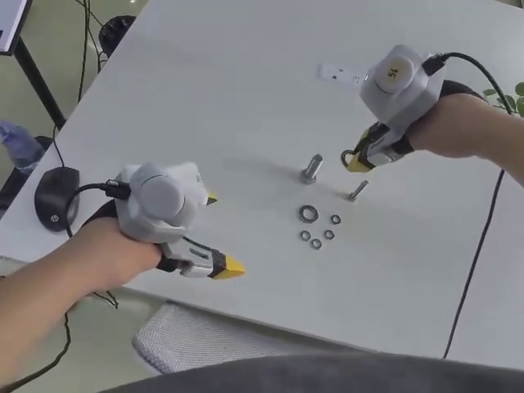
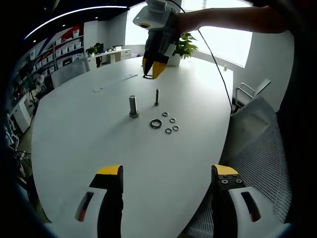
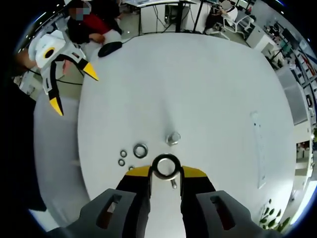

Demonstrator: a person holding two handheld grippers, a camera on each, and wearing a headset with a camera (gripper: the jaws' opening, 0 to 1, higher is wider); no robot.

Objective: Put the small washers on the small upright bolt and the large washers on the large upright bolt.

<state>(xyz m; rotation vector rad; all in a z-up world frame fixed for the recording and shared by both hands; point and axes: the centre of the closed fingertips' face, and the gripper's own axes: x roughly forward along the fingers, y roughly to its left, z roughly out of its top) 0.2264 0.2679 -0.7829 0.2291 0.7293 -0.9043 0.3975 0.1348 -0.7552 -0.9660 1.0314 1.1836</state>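
My right gripper [image 3: 166, 174] is shut on a large washer [image 3: 166, 166], held in the air just above and right of the large upright bolt [image 1: 311, 169], with the small upright bolt [image 1: 358, 191] below it. A second large washer [image 1: 309, 214] and several small washers [image 1: 328, 234] lie flat on the white table in front of the bolts. My left gripper [image 1: 223, 232] hovers open near the table's front edge, left of the washers, with nothing between its yellow-tipped jaws. In the left gripper view the right gripper [image 2: 152, 69] hangs over the bolts [image 2: 133, 106].
A black mouse [image 1: 56, 196] sits at the table's left edge. A white strip [image 1: 342, 75] lies behind the right gripper. A mesh chair [image 1: 196, 340] stands under the front edge. A black cable [image 1: 483, 237] trails from the right hand.
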